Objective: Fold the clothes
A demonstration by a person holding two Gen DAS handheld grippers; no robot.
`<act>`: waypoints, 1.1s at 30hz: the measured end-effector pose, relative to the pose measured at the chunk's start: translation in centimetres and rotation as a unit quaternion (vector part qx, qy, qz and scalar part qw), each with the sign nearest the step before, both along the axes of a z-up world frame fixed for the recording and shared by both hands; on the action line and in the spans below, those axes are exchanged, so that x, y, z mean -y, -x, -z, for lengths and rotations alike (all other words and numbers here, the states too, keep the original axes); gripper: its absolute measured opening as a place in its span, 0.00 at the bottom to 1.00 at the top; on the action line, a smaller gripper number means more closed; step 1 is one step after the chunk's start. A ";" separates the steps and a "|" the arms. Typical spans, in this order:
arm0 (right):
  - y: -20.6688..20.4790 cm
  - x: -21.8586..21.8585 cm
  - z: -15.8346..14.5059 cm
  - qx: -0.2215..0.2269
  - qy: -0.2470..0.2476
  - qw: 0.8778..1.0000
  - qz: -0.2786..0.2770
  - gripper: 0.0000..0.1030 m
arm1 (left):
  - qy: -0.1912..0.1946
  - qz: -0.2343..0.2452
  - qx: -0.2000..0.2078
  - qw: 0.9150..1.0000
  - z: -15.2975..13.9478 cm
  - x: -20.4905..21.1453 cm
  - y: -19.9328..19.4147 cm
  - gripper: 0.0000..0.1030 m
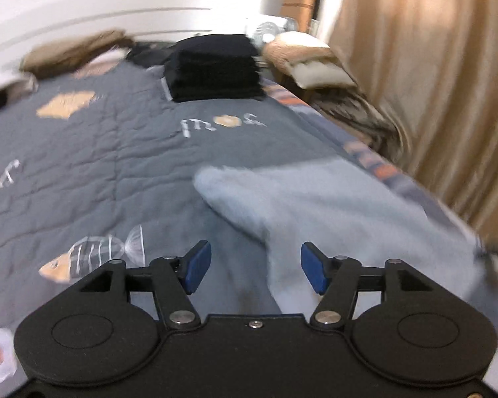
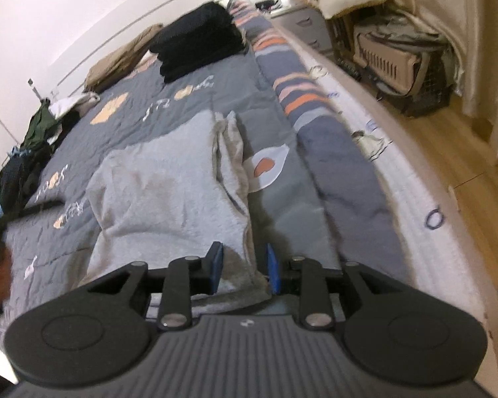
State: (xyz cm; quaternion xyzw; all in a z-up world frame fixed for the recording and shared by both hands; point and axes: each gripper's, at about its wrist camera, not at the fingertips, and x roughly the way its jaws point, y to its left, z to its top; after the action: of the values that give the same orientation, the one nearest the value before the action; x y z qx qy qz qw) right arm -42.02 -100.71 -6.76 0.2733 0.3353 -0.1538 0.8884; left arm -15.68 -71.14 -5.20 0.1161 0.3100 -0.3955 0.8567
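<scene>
Left gripper (image 1: 255, 267) jaws wide apart, nothing pinched, hovering over the near edge of a grey sweatshirt (image 2: 169, 182) lying flat on the grey quilt (image 1: 83, 165). Right gripper (image 2: 244, 267) partly open, sweatshirt corner between pads; real grip unclear. Stack of folded black clothes (image 1: 215, 66) behind.

Indoor light, moderately dim, warm glow through the curtain (image 1: 425, 76). Heavy motion blur in left wrist view, milder in right. Strong fisheye bending, dark vignette corners. White wall (image 2: 66, 16) slightly blown out. Soft shadows under both grippers.
</scene>
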 end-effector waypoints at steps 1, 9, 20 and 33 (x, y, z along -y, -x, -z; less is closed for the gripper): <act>0.4 0.0 -0.3 0.003 0.004 1.000 0.004 0.26 | -0.004 0.008 0.006 1.000 0.2 -0.3 1.7 0.57; 2.4 -0.6 -1.7 0.048 -0.010 0.998 0.032 0.26 | -0.050 0.051 0.046 0.996 3.1 0.3 9.1 0.48; 1.1 -2.2 -0.5 0.062 -0.039 0.997 0.013 0.26 | -0.109 0.067 0.094 0.987 5.1 0.7 10.9 0.32; -0.3 -3.7 -0.6 0.067 -0.019 0.997 -0.014 0.27 | -0.149 0.067 0.110 0.980 6.9 2.0 10.8 0.24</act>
State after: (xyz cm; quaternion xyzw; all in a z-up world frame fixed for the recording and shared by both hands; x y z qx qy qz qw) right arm -41.72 -96.97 -6.17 0.2954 0.2819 -0.1160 0.9055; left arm -26.51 -73.10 -12.06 0.3061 0.2612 -0.3858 0.8302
